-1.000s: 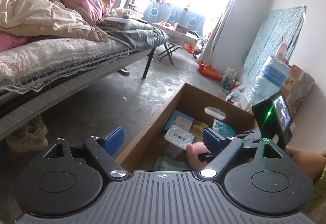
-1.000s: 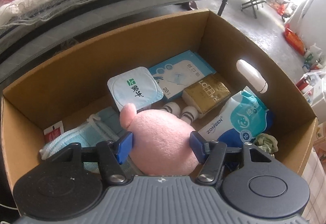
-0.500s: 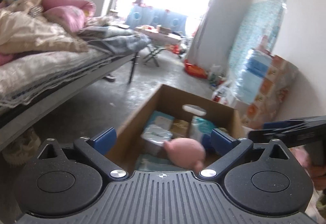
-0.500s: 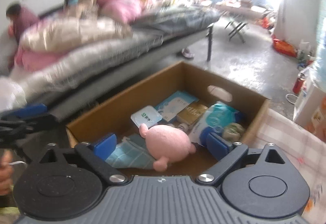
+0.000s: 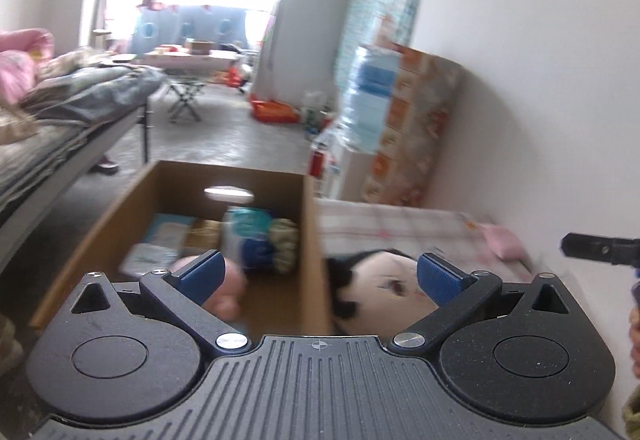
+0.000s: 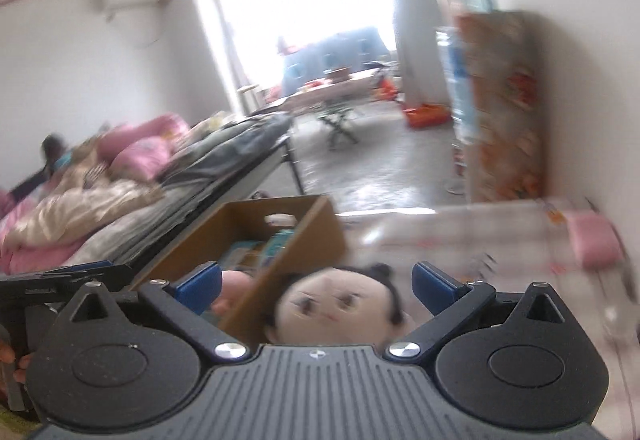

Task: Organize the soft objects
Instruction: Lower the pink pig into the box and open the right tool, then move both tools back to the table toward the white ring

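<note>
While the left tool (image 5: 318, 278) hangs with its blue pads spread as wide as they go and nothing between them, the left wrist view puts the right-hand wall of the cardboard box (image 5: 314, 240) straight ahead of it, and that wall is the likeliest source of trouble: the doll head (image 5: 384, 294), a pale plush face with black hair, lies just right of the box on the checked cloth (image 5: 400, 224), touching or nearly touching the cardboard, so a reach from this side could catch the rim and shove the box or tip it toward the bed (image 5: 60, 128). Inside the box the pink plush toy (image 5: 228, 292) sits at the near end among packets (image 5: 248, 236) that are too blurred to name, and little bare floor of the box shows, so another soft thing dropped in may perch on top and roll out. Far off stand a big water bottle (image 5: 370, 100) and a flowered cabinet (image 5: 416, 128) by the right wall, well apart from the work. From the right wrist view, the right tool (image 6: 316, 282) is likewise wide apart and empty, with the doll head (image 6: 340, 304) near and almost centred and the box corner (image 6: 316, 224) cutting in from the left; a soft round head may squash and slip from the pads if pinched off-centre. A pink pad (image 6: 592, 236) lies far right on the cloth, and the other tool's dark frame (image 6: 60, 280) shows at the left edge, close enough that the two could knock together over the doll
</note>
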